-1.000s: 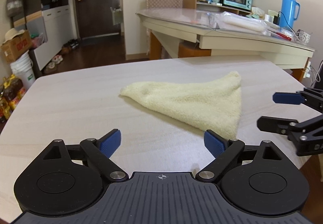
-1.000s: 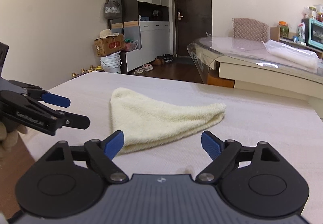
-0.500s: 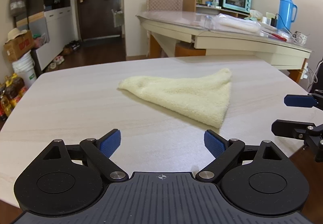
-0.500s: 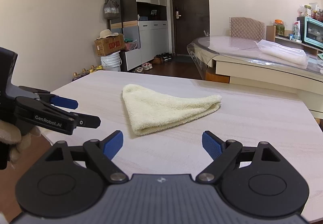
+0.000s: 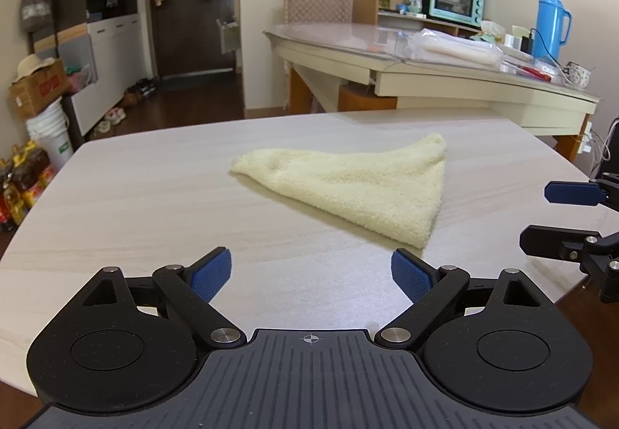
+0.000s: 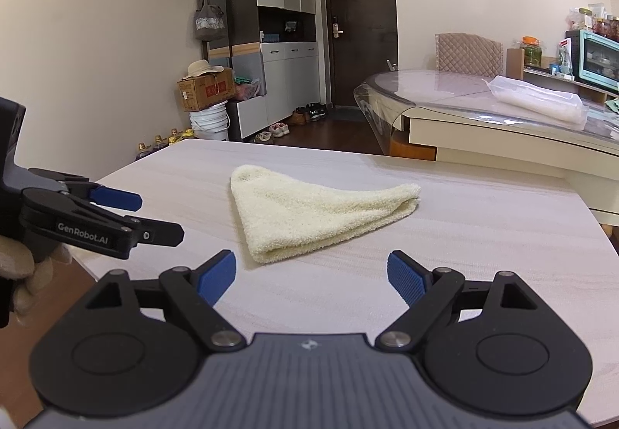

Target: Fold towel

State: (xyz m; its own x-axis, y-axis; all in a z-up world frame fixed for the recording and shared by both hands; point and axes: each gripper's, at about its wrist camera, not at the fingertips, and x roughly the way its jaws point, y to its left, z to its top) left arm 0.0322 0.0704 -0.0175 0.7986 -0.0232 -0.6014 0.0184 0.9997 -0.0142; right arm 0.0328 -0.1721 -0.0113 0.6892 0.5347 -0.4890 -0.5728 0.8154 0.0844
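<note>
A pale yellow towel (image 5: 356,181) lies folded into a triangle on the light wood table (image 5: 135,197); the same towel (image 6: 309,212) shows in the right wrist view. My left gripper (image 5: 311,270) is open and holds nothing, its blue pads short of the towel's near corner. My right gripper (image 6: 311,270) is open too, a little back from the towel's near point. Each gripper shows in the other's view: the right gripper (image 5: 541,214) at the table's right edge, the left gripper (image 6: 154,216) at the left edge, held by a gloved hand (image 6: 19,274).
A second table (image 5: 425,61) with a glass top stands behind, carrying a teal oven (image 5: 452,1), a blue flask (image 5: 549,23) and a bagged roll. A cabinet, a cardboard box, a white bucket and bottles line the left wall.
Both grippers have drawn back from the towel, so it looks smaller and farther away. The towel itself has stayed put. Both stay open.
</note>
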